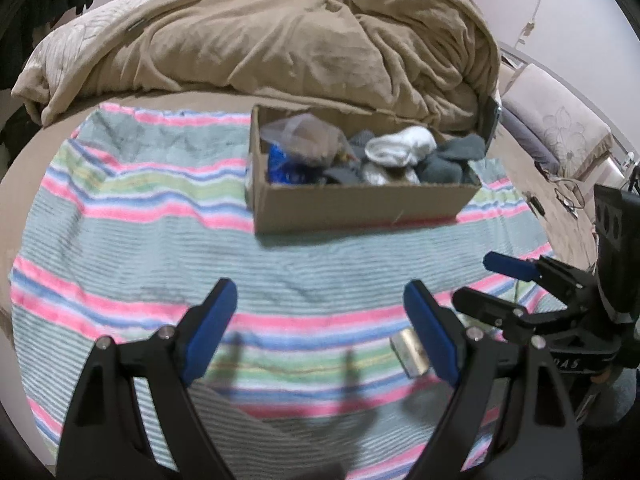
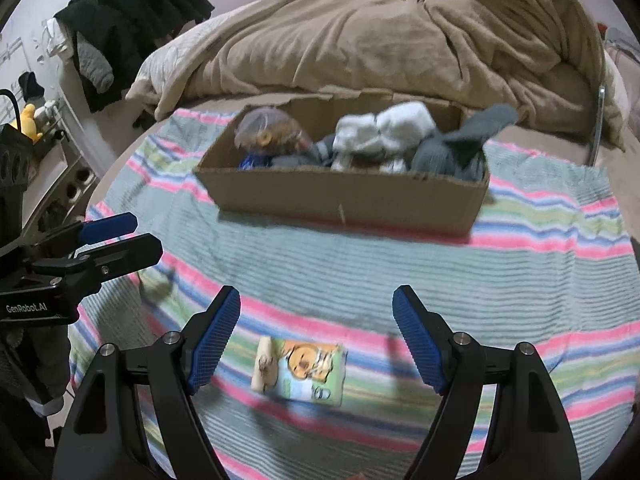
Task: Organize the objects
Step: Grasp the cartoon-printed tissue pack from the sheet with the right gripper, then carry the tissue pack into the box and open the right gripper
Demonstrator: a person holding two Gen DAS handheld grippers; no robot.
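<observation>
Both claws wide open, empty: left claw (image 1: 320, 332), "GenRobot.AI" on body; right claw (image 2: 316, 336) above cartoon packet (image 2: 300, 372).

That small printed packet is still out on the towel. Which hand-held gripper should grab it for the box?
Right. The right hand-held gripper is open with the packet lying between its fingers. The left hand-held gripper is open too, but sees it only at its right finger's edge.

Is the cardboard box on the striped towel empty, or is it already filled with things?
Filled. The cardboard box stands open-topped, with white socks, grey socks and a plastic bag piled inside.
</observation>
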